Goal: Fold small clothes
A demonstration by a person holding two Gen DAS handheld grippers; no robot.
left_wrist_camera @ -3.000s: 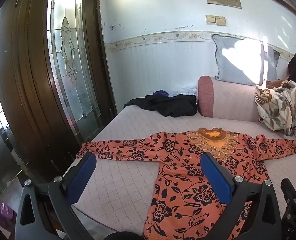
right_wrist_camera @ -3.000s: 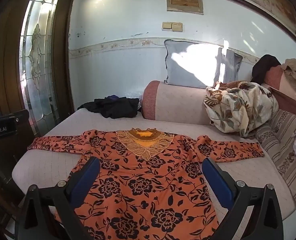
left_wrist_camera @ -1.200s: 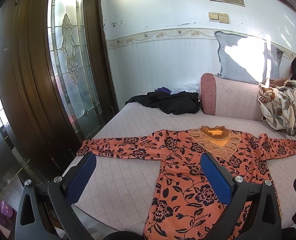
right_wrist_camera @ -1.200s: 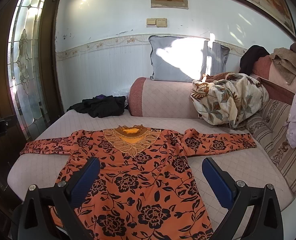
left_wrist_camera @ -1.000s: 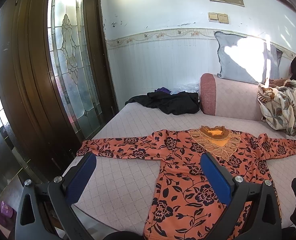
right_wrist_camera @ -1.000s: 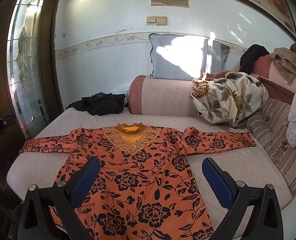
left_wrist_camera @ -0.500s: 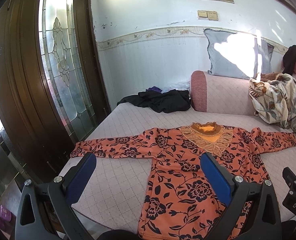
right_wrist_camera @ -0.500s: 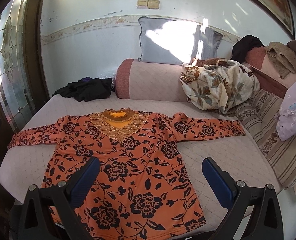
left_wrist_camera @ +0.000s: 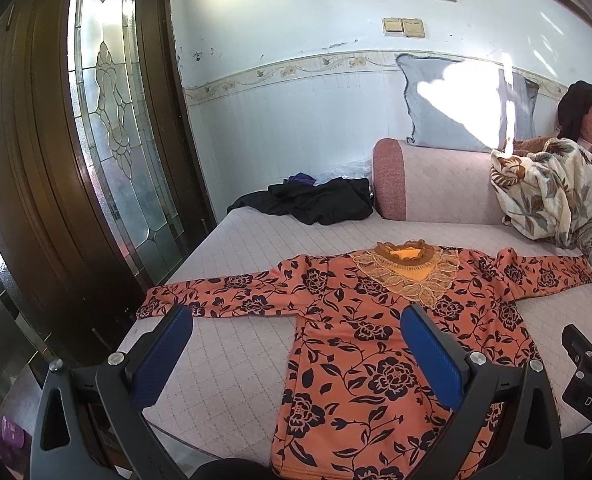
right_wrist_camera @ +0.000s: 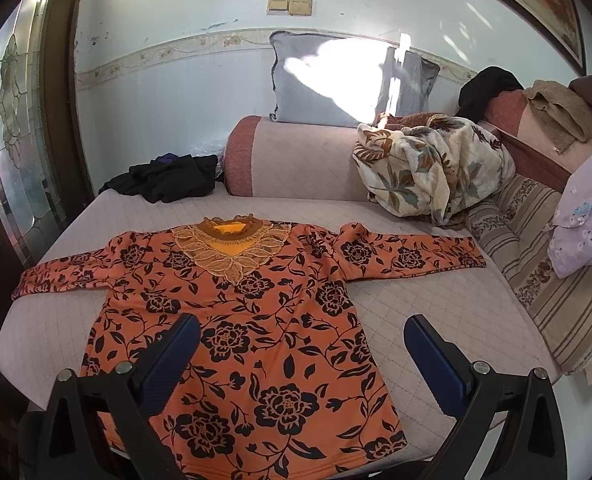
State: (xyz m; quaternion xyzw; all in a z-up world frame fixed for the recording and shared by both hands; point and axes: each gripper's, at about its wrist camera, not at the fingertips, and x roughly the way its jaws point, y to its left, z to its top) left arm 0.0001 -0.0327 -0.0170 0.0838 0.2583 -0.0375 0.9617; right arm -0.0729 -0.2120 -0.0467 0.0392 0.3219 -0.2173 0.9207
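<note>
So the orange floral top (right_wrist_camera: 251, 320) lies flat on the quilted sofa bed (right_wrist_camera: 436, 312), sleeves out, while the left gripper (left_wrist_camera: 296, 344) and right gripper (right_wrist_camera: 300, 352) both hover above it, jaws wide apart, holding nothing.

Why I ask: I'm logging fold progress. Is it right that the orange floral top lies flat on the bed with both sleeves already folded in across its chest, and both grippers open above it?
Not quite. The orange floral top lies flat on the bed, but both sleeves are spread straight out to the sides, not folded in; the right wrist view shows it. The left gripper and right gripper are indeed open.
</note>
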